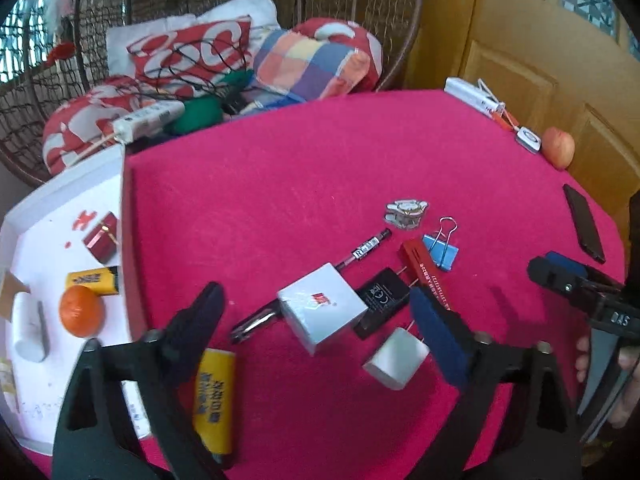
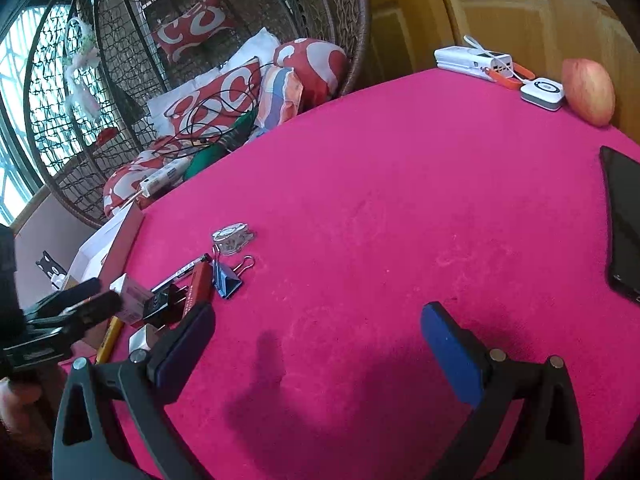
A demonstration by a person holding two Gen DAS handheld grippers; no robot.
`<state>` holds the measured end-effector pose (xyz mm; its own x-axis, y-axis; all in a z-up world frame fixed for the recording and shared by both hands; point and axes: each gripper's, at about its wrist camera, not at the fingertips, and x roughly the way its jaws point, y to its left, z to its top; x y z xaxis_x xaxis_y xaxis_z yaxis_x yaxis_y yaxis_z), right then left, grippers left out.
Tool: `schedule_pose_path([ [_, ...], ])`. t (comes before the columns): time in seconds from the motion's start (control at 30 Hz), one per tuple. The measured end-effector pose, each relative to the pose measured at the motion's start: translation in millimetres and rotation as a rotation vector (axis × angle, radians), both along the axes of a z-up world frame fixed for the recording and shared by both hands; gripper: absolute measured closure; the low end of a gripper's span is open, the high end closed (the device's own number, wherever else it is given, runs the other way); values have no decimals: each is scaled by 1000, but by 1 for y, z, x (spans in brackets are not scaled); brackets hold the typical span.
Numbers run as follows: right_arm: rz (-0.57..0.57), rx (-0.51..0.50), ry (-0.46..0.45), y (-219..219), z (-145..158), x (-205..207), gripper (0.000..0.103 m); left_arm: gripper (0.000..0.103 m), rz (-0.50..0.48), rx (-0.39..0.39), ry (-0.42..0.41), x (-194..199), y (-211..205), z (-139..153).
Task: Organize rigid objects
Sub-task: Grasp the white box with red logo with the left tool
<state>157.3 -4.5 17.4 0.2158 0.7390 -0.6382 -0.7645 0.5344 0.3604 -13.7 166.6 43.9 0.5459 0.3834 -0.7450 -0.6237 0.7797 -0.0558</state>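
Note:
A cluster of small objects lies on the pink table [image 1: 280, 184]: a white cube box [image 1: 322, 306], a black charger [image 1: 382, 300], a white plug [image 1: 396, 358], a red bar [image 1: 426, 270], a blue binder clip [image 1: 440, 248], a pen [image 1: 366, 250], a nail clipper [image 1: 254, 322] and a yellow box [image 1: 214, 396]. My left gripper [image 1: 316, 332] is open and empty, hovering over the white cube box. My right gripper [image 2: 316, 344] is open and empty over bare cloth; it also shows in the left wrist view [image 1: 568, 276]. The cluster sits left of it [image 2: 176, 292].
A white tray [image 1: 64, 196] at the table's left edge holds a red box [image 1: 102, 238], a yellow box [image 1: 92, 282], an orange ball [image 1: 80, 312] and a white cylinder [image 1: 28, 330]. A black phone [image 2: 624, 224], an apple [image 2: 588, 92], a power bank [image 2: 472, 60] lie far right. A wicker chair [image 2: 200, 80] with cushions stands behind.

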Motion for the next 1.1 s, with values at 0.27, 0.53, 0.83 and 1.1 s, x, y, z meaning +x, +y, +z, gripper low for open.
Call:
schedule_pose_path([
  [0.27,2,-2,7,2,-1,0,0,51,12,-38,20,7,5,-16],
  [0.53,112,3,-35,13,4,-13,0,60,6,-12,-11,-6,1,-12],
  [0.83,189,-127,-177,47,4,-44,0,60,68,4,-126,-51,-5,21],
  [1.1,222,-168,-216,68,4,-55,0,60,82,4,-170,-65,-10,31],
])
